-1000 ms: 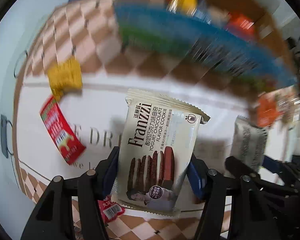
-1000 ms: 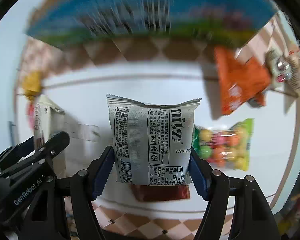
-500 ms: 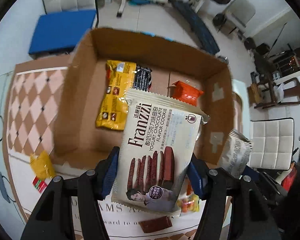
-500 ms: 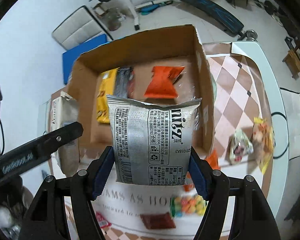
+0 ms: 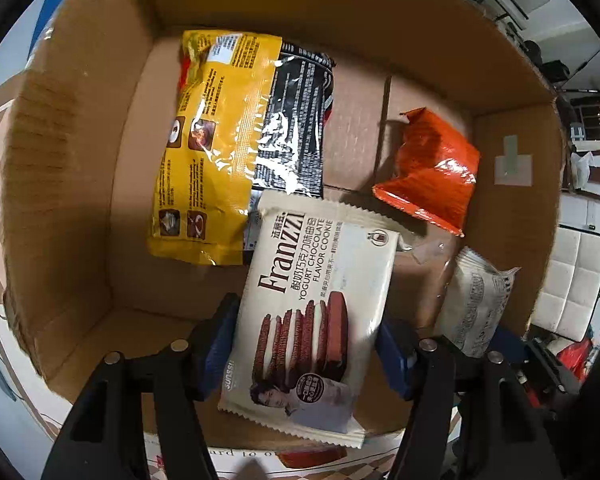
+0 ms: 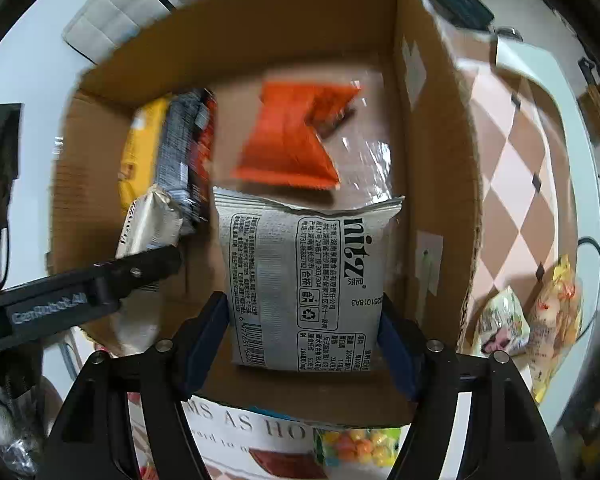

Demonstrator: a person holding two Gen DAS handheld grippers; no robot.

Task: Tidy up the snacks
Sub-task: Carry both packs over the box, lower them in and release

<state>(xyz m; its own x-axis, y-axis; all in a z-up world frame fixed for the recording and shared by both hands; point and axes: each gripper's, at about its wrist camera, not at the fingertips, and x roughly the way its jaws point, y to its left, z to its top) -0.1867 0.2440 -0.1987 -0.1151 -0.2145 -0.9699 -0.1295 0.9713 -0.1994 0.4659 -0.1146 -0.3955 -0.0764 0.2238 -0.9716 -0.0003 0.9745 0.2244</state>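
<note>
My left gripper (image 5: pixel 306 344) is shut on a cream Franzzi cookie pack (image 5: pixel 312 300) and holds it over the near part of an open cardboard box (image 5: pixel 64 168). My right gripper (image 6: pixel 304 332) is shut on a grey snack pack (image 6: pixel 304 280), also over the box (image 6: pixel 432 168), at its right side. The grey pack shows in the left wrist view (image 5: pixel 476 304); the cookie pack (image 6: pixel 148 224) and the left gripper's finger (image 6: pixel 84 300) show in the right wrist view. In the box lie a yellow bag (image 5: pixel 216 140), a black pack (image 5: pixel 296 128) and an orange bag (image 5: pixel 432 168).
Outside the box, on the checkered cloth to the right, lie two snack bags (image 6: pixel 500 320) (image 6: pixel 556 308). In front of the box lie a bag of coloured candy balls (image 6: pixel 360 446) and a brown bar (image 6: pixel 288 462). White chairs stand beyond the table (image 5: pixel 572 280).
Both grippers have risen from the table with their packs and moved forward and down over the box; the box now fills both views.
</note>
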